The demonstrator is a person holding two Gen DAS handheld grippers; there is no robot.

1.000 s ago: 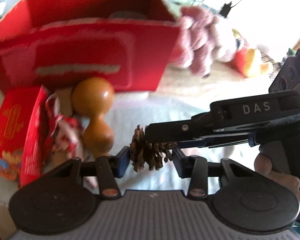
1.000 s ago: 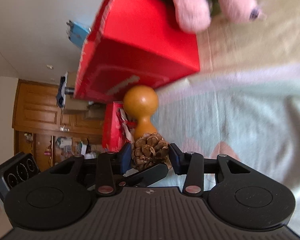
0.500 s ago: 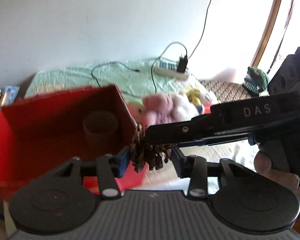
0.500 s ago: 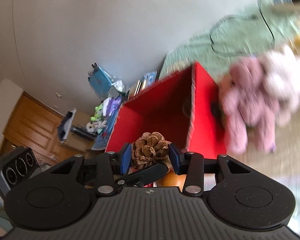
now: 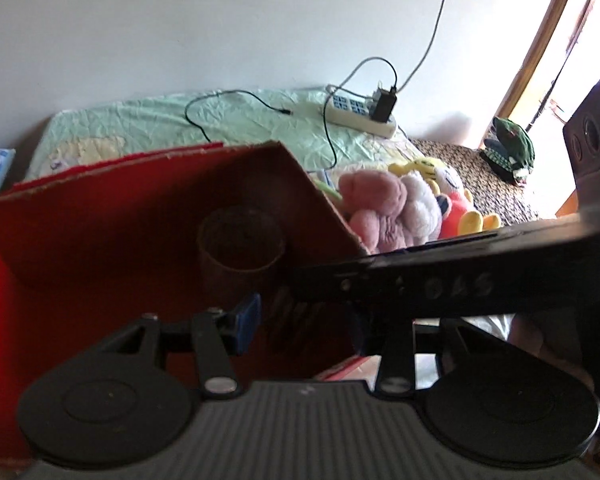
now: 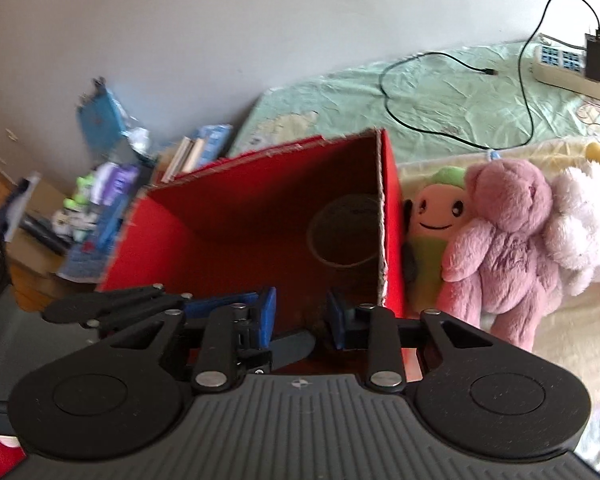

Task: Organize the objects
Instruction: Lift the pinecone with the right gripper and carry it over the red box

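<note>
A red cardboard box [image 5: 100, 216] [image 6: 228, 216] stands open on the bed, with a dark round tub [image 5: 240, 240] [image 6: 344, 236] inside it. Both grippers hover over its near edge. My left gripper [image 5: 304, 324] is open; a dark streaked blur sits between its fingers, and I cannot tell whether it is the pine cone. The right gripper's black finger [image 5: 420, 280] crosses in front and hides the left gripper's right pad. In the right wrist view my right gripper [image 6: 302, 316] is open with no pine cone between its blue pads [image 6: 266, 314].
Plush toys [image 5: 384, 208] [image 6: 508, 236] lie against the box's right side. A power strip [image 5: 360, 114] [image 6: 572, 68] and a black cable [image 6: 420, 92] lie on the green sheet behind. Cluttered shelves [image 6: 100, 184] are left of the bed. A green cap [image 5: 512, 152] lies far right.
The pine cone held between both grippers' fingers half a second ago is gone from the right gripper. The left fingers have spread wider. Both grippers now hover lower over the box opening.
</note>
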